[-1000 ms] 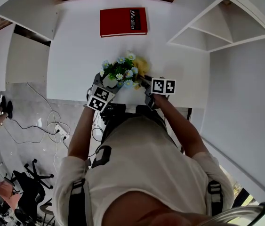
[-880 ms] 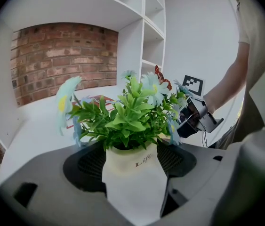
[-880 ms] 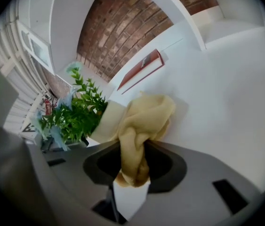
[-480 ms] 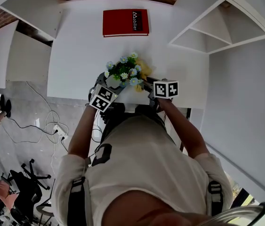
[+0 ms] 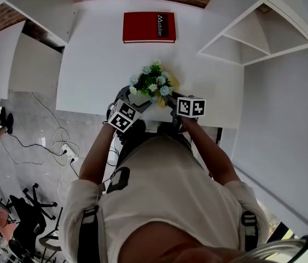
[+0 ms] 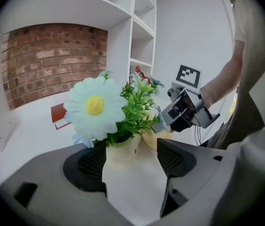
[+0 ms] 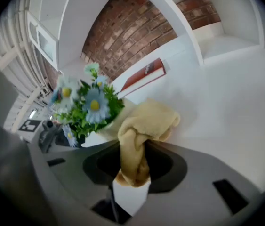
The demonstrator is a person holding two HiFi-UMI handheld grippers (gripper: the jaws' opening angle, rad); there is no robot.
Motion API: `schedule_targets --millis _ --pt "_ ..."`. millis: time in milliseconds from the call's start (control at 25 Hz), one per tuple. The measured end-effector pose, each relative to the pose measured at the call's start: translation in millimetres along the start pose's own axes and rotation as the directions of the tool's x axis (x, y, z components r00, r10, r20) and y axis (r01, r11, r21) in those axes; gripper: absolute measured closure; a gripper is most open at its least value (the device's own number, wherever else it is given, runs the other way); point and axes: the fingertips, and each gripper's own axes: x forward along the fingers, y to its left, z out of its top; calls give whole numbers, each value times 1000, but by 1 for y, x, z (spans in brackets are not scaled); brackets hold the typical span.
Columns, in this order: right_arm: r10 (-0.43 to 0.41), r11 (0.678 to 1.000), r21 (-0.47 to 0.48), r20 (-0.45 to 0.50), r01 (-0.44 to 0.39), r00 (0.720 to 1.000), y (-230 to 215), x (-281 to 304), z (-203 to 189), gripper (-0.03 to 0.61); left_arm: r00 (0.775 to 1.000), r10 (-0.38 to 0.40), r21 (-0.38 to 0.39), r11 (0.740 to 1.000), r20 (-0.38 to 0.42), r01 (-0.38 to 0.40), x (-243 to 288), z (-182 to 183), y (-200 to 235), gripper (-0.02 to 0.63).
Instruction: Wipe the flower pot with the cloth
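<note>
A cream flower pot (image 6: 123,147) with daisies and green leaves (image 5: 152,83) stands near the white table's front edge. My left gripper (image 6: 131,158) is shut on the pot, one pad on each side; in the head view the left gripper (image 5: 132,98) sits at the pot's left. My right gripper (image 7: 133,169) is shut on a bunched yellow cloth (image 7: 145,125), which lies against the pot's (image 7: 93,138) right side. From above, the cloth (image 5: 172,84) shows just right of the flowers, with the right gripper (image 5: 168,97) behind it. The pot's base is hidden.
A red book (image 5: 149,26) lies flat at the back of the white table (image 5: 93,59), before a brick wall. White shelves (image 5: 247,32) stand to the right. The table's front edge (image 5: 214,122) runs right under my hands.
The left gripper and the pot have shifted a little to the right. The right gripper's cube has rolled slightly, with the cloth still at the pot's side. Both grips are unchanged.
</note>
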Motion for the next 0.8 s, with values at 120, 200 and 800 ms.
schedule_targets --millis 120,200,800 --pt "-42 999 -17 -41 42 998 -10 12 -14 439 1000 -7 5 1000 -14 7 2 0 -1 275" --pt "-44 999 -29 -46 43 998 -11 15 -15 439 1000 -10 11 1000 -22 10 2 -1 -1 275" --pt "94 994 -62 22 -92 995 23 -18 9 436 997 -63 52 996 -53 66 8 5 -16 275"
